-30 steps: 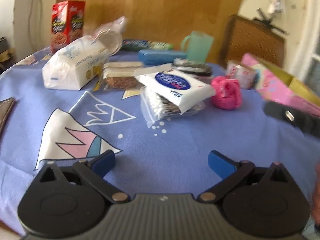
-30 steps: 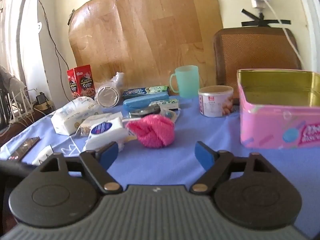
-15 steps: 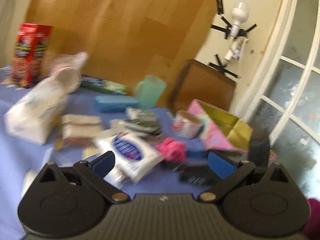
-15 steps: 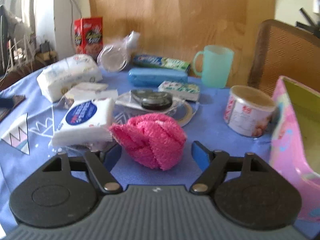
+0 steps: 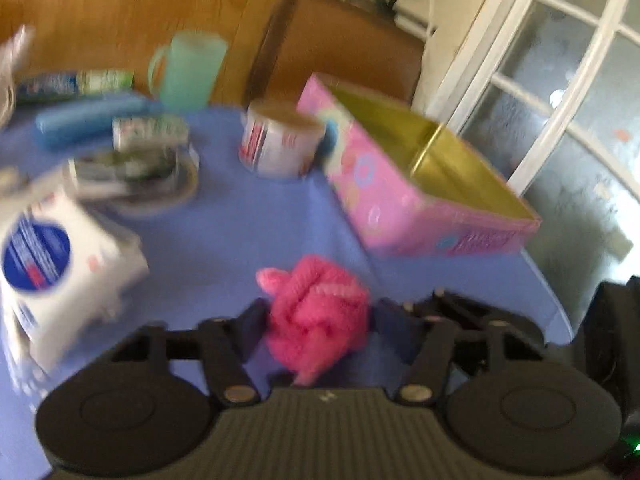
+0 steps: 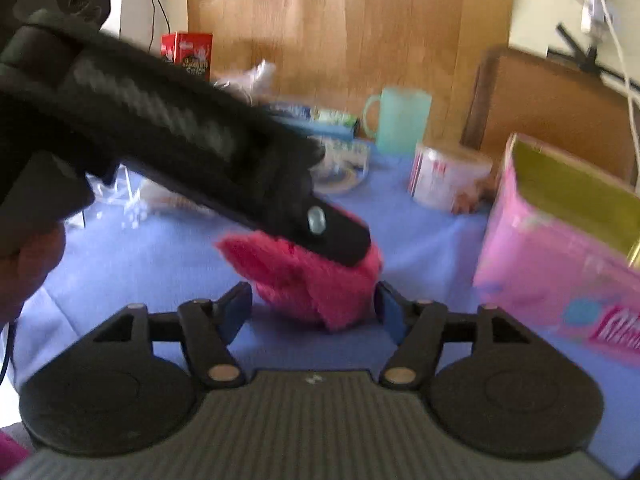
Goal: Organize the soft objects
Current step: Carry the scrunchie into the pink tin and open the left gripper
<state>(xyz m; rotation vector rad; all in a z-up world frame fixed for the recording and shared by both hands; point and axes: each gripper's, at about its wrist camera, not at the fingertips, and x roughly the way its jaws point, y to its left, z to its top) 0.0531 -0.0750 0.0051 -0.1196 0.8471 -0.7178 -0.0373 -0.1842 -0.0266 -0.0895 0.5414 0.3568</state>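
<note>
A fluffy pink knotted ball (image 5: 320,316) lies on the blue tablecloth (image 5: 248,216), just in front of the open pink tin (image 5: 400,200). Both grippers are on it. My left gripper (image 5: 320,320) has the ball between its blue pads, and its jaws are closing against the ball's sides. In the right wrist view the pink ball (image 6: 320,284) sits between the pads of my right gripper (image 6: 314,308), which press on its flanks. One of the left gripper's fingers (image 6: 336,236) reaches in from the upper left and covers the ball's top. The pink tin (image 6: 540,264) stands to the right.
A white tissue pack (image 5: 60,256) lies to the left. Behind it are a blue case (image 5: 88,116), a small round can (image 5: 280,144) and a mint mug (image 5: 188,72). A red box (image 6: 186,54) stands at the back and a brown chair (image 5: 340,44) beyond the table.
The left gripper swung right, away from the tissue pack, to the pink ball and narrowed its jaws around it. The right gripper moved in until the ball sat between its pads.
</note>
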